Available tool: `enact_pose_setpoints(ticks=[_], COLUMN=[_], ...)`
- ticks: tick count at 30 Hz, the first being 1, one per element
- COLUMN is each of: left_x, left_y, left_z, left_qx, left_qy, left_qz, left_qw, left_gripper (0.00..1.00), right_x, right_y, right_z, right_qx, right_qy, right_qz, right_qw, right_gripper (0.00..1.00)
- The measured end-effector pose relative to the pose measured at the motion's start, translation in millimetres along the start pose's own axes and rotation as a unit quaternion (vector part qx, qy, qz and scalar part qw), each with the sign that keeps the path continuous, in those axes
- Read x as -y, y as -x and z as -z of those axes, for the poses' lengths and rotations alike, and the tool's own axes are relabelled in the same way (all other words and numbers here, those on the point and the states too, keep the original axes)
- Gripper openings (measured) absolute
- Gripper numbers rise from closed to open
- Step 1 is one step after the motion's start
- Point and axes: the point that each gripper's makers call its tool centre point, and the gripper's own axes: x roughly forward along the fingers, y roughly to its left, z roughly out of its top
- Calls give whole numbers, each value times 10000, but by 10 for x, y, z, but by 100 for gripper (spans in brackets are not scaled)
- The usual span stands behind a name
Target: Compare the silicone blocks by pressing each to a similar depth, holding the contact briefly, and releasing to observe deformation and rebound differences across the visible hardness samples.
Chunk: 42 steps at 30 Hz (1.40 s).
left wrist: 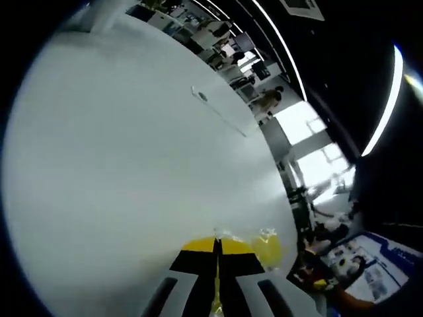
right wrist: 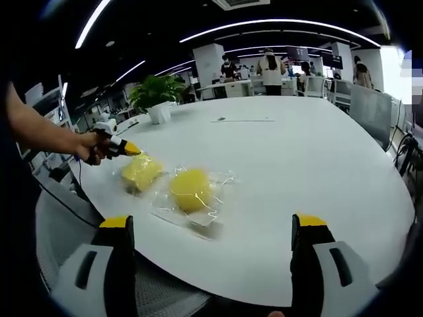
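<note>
Two yellow silicone blocks in clear plastic wrap lie on the white table (right wrist: pixel 297 158). The squarish block (right wrist: pixel 141 172) is on the left and the rounder block (right wrist: pixel 190 189) is just right of it. A hand holds my left gripper (right wrist: pixel 134 150), whose yellow tips are closed together and touch the squarish block's wrap at its far left corner. In the left gripper view, the left gripper (left wrist: pixel 217 246) is shut, with crinkled wrap and a yellow block (left wrist: pixel 268 247) just to its right. My right gripper (right wrist: pixel 213 224) stands wide open, a little short of the rounder block and touching nothing.
A potted plant (right wrist: pixel 156 92) stands at the table's far left. A thin flat item (right wrist: pixel 241 119) lies near the far edge. Chairs (right wrist: pixel 370 109) line the right side, and people stand at desks behind. The table's near edge curves just under my right jaws.
</note>
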Motion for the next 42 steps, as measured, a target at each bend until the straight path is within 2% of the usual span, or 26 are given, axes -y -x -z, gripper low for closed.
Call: enact_pose_setpoints(ticks=[2, 6, 8, 9, 12, 18, 23, 26, 28, 36, 42], left_x=[48, 118, 216, 321, 389, 513, 653, 813, 872, 1077, 1368], left_y=[5, 1, 21, 45, 68, 111, 140, 174, 199, 317, 404], left_z=[12, -9, -9, -6, -45, -90, -196, -233, -252, -378, -504], left_qx=[-30, -17, -8, -27, 46, 114, 282, 355, 386, 571, 633], left_qy=[103, -50, -208, -276, -601, -850, -1127, -1528, -1694, -2011, -2274], left_qz=[-10, 68, 197, 451, 500, 545, 624, 787, 762, 888, 1074], left_qw=[9999, 10000, 9996, 9986, 9969, 9948, 9913, 9845, 9818, 9739, 9658], left_gripper=[0, 0, 0, 0, 0, 0, 0, 0, 0, 0, 0], right_x=[-5, -21, -32, -32, -31, -22, -35, -55, -58, -62, -99], right_y=[-6, -15, -11, -10, 4, 17, 8, 0, -3, 2, -14], right_z=[0, 4, -4, -4, -12, -6, -23, -40, -53, -92, -139], right_qx=[17, 30, 45, 47, 65, 67, 87, 94, 107, 131, 167], right_qy=[-6, 0, -13, -11, -11, -1, 8, 27, 42, 71, 79], right_qz=[-4, -23, -27, -26, -25, -27, -47, -68, -74, -89, -134], right_qw=[10000, 10000, 10000, 10000, 10000, 10000, 10000, 9999, 9999, 9999, 9997], right_gripper=[93, 93, 93, 93, 93, 93, 93, 93, 93, 93, 93])
